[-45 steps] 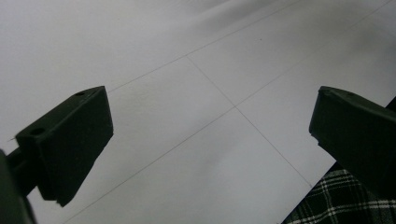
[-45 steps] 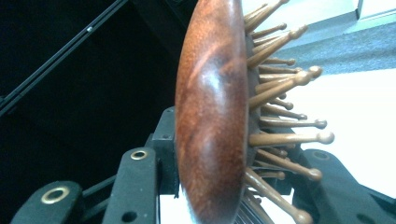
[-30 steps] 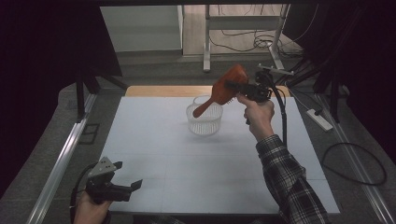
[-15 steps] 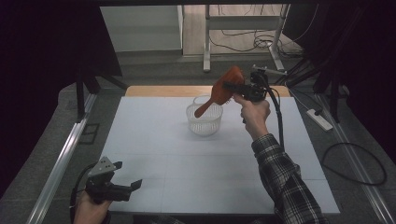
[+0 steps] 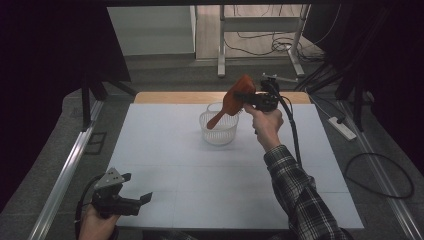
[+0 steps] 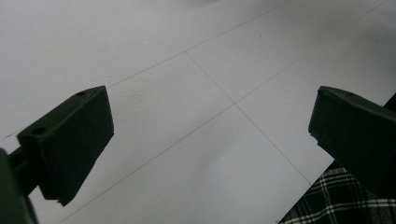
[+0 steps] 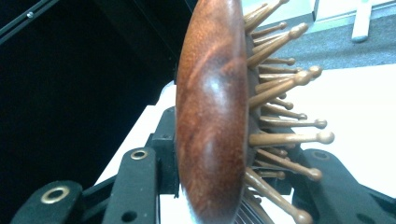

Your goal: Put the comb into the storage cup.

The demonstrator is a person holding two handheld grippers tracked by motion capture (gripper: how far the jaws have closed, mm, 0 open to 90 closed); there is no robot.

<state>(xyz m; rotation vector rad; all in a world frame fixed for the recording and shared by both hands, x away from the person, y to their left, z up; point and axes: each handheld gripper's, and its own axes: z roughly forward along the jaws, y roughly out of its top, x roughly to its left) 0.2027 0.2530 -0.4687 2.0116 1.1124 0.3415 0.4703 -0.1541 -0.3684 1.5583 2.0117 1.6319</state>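
My right gripper (image 5: 248,97) is shut on the head of a reddish wooden hairbrush (image 5: 234,99), held in the air above a clear ribbed plastic cup (image 5: 219,127) at the far middle of the white table. The brush handle slants down towards the cup's mouth. In the right gripper view the brush (image 7: 212,112) stands edge-on between the black jaws, its wooden pins (image 7: 285,93) pointing right. My left gripper (image 5: 135,200) rests low at the table's near left corner, jaws wide open, with bare table between its fingers (image 6: 70,140).
The white tabletop (image 5: 200,170) has faint grid lines. A wooden strip (image 5: 170,97) runs along its far edge. A metal rail (image 5: 65,175) borders the left side. Cables and a power strip (image 5: 342,127) lie on the floor at the right. A plaid sleeve (image 5: 300,195) crosses the near right.
My right gripper has sunk a little with the hairbrush, bringing the handle closer to the cup. The left gripper has stayed where it was.
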